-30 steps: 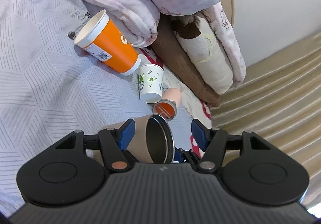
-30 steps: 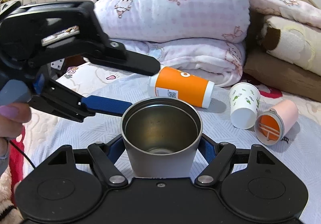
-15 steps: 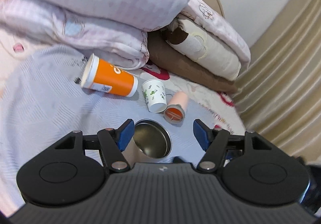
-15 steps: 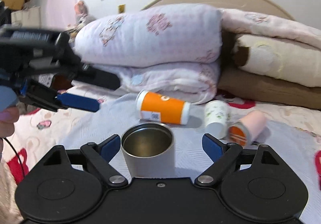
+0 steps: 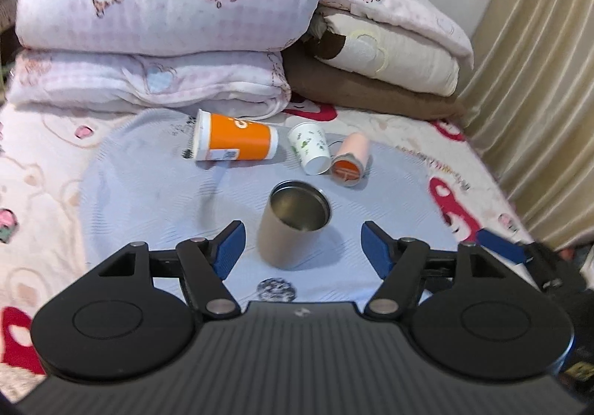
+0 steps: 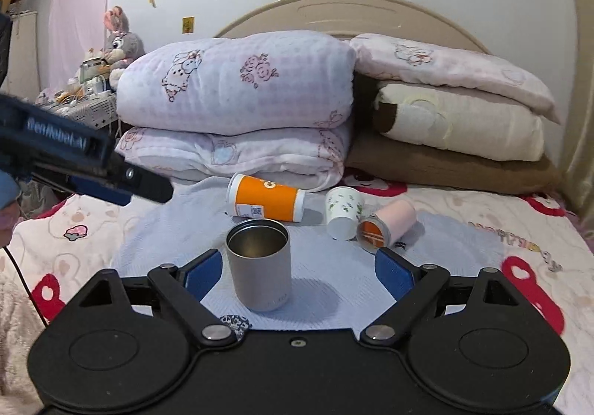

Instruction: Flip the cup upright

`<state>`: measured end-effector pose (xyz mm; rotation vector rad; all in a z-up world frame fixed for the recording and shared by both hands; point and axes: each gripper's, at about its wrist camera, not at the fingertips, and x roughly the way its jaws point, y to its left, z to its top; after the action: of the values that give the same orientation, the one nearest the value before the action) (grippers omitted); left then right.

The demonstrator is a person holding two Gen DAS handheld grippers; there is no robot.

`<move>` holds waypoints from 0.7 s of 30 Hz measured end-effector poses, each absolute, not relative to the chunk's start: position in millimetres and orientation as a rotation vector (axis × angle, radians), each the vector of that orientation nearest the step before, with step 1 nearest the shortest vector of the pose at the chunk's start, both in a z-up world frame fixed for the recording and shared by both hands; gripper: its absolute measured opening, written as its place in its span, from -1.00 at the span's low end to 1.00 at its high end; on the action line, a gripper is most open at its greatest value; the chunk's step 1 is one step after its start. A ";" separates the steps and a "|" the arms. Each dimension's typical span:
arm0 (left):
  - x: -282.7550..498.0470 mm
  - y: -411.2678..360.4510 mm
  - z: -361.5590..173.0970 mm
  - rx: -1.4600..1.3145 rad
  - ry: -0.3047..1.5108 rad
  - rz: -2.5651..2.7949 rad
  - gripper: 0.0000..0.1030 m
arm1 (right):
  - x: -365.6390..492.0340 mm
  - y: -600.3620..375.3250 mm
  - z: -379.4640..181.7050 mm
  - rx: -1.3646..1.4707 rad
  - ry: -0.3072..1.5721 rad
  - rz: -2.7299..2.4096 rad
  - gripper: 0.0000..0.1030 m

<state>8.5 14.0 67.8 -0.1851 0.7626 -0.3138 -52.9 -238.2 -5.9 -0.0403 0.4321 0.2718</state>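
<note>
While it stands upright with its open mouth up, the metal cup [image 5: 293, 225] [image 6: 258, 262] rests on the pale blue mat [image 5: 148, 192] [image 6: 334, 277] spread over the bed, free of both tools. A faint mark near its base cannot be read. The left gripper [image 5: 300, 244] frames it with blue pads spread wide, neither touching the cup. The right gripper [image 6: 299, 272] also stands wide apart; its left pad sits just beside the cup, though contact cannot be judged.

Farther back on the mat, three cups lie on their sides in a row. At the left is the orange paper cup [image 5: 235, 140] [image 6: 265, 201], bearing a white label with a QR code and small print too fine to read, plus part of a white logo. To its right lies the white cup with green leaves [image 5: 310, 147] [image 6: 345, 210], then the pink cup [image 5: 351, 158] [image 6: 386, 221] showing an orange inside.

Behind them, folded pink quilts [image 5: 163, 25] [image 6: 237, 99] are stacked against the headboard [image 6: 349, 12]. From the right wrist view, the left tool carries blurred white lettering that seems to begin "Gen".
</note>
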 end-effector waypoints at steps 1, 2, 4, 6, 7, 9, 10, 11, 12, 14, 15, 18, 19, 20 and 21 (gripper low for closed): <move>4.2 12.9 69.2 -0.166 0.761 -0.303 0.37 | -57.9 -239.7 -3.6 -0.038 0.432 0.263 0.79; 0.5 12.2 70.3 -0.148 0.761 -0.291 0.37 | -62.1 -240.4 -1.5 -0.038 0.435 0.253 0.79; -4.4 9.6 72.0 -0.125 0.763 -0.262 0.41 | -69.0 -242.0 3.2 -0.039 0.441 0.220 0.79; -10.3 8.3 73.3 -0.105 0.761 -0.240 0.46 | -76.8 -244.5 8.3 -0.027 0.430 0.190 0.79; -12.6 8.3 73.5 -0.100 0.760 -0.232 0.47 | -79.6 -246.3 11.1 -0.019 0.430 0.178 0.79; -16.6 7.9 73.7 -0.094 0.765 -0.224 0.47 | -84.6 -249.1 14.8 -0.013 0.433 0.167 0.79; -19.1 7.5 73.5 -0.091 0.769 -0.218 0.48 | -86.2 -250.0 16.5 -0.012 0.438 0.160 0.79; -20.7 7.7 73.4 -0.086 0.771 -0.213 0.48 | -87.1 -249.2 17.5 -0.013 0.445 0.157 0.79; -22.4 7.7 73.1 -0.079 0.773 -0.204 0.48 | -87.7 -249.3 17.8 -0.013 0.454 0.153 0.79; -26.7 5.1 72.0 -0.053 0.775 -0.184 0.52 | -90.0 -248.5 17.2 -0.009 0.468 0.142 0.79; -28.3 4.8 71.2 -0.042 0.776 -0.177 0.62 | -90.8 -249.0 16.8 -0.003 0.472 0.137 0.79; -31.6 3.6 67.9 -0.023 0.777 -0.167 0.74 | -91.9 -252.3 14.7 0.037 0.489 0.108 0.90; -31.9 3.4 67.2 -0.022 0.781 -0.169 0.76 | -91.0 -253.6 13.3 0.050 0.498 0.096 0.98; -32.0 3.4 66.1 -0.022 0.788 -0.171 0.78 | -90.4 -253.7 12.6 0.057 0.501 0.086 0.98; -32.7 2.5 65.4 -0.018 0.789 -0.172 0.80 | -90.1 -254.1 11.9 0.062 0.504 0.080 0.98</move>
<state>-32.7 2.5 65.4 -0.0182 0.7893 -0.1720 -90.1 -254.1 11.9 0.0621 0.5042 0.0798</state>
